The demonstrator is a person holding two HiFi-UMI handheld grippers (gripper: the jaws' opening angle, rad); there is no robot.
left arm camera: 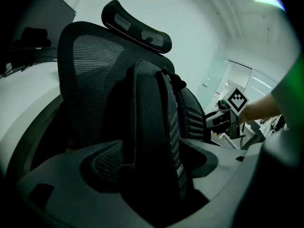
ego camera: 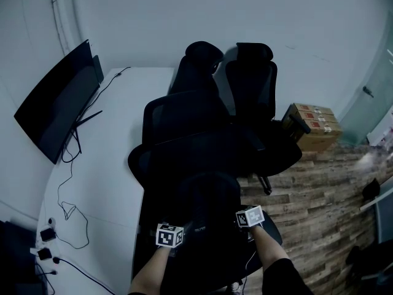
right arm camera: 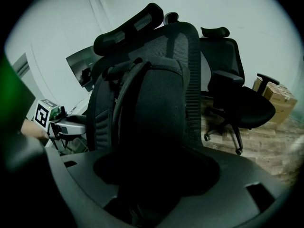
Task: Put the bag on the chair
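While looking down from the head, saw just one container: a cardboard box (ego camera: pixel 312 126) on the wood floor (ego camera: pixel 319 189) by the wall, past a second chair (ego camera: pixel 252 85); shut, with red labels on top and nothing of its contents on show. Found the bag (ego camera: pixel 206 204) standing upright on the seat of the nearer chair (ego camera: pixel 184 118), leaned against the mesh back and topping out below the headrest (left arm camera: pixel 137 27). Made out black fabric all over, a rounded top with a grab loop, ribbed padded straps (left arm camera: pixel 194 115) on one face, a fine mesh strip down the narrow side, and a small pale tag (left arm camera: pixel 181 171) low on a seam. Held the left gripper (left arm camera: pixel 152 170) spread wide about that narrow side, with the bag between the jaws but no squeeze on it. Held the right gripper (right arm camera: pixel 154 175) likewise wide from the opposite side, around the bag's broad dark face, again with no clamp to be seen. Noted, left of the chair, a white desk (ego camera: pixel 116 165) with a dark monitor (ego camera: pixel 58 106) and loose cables (ego camera: pixel 67 214).
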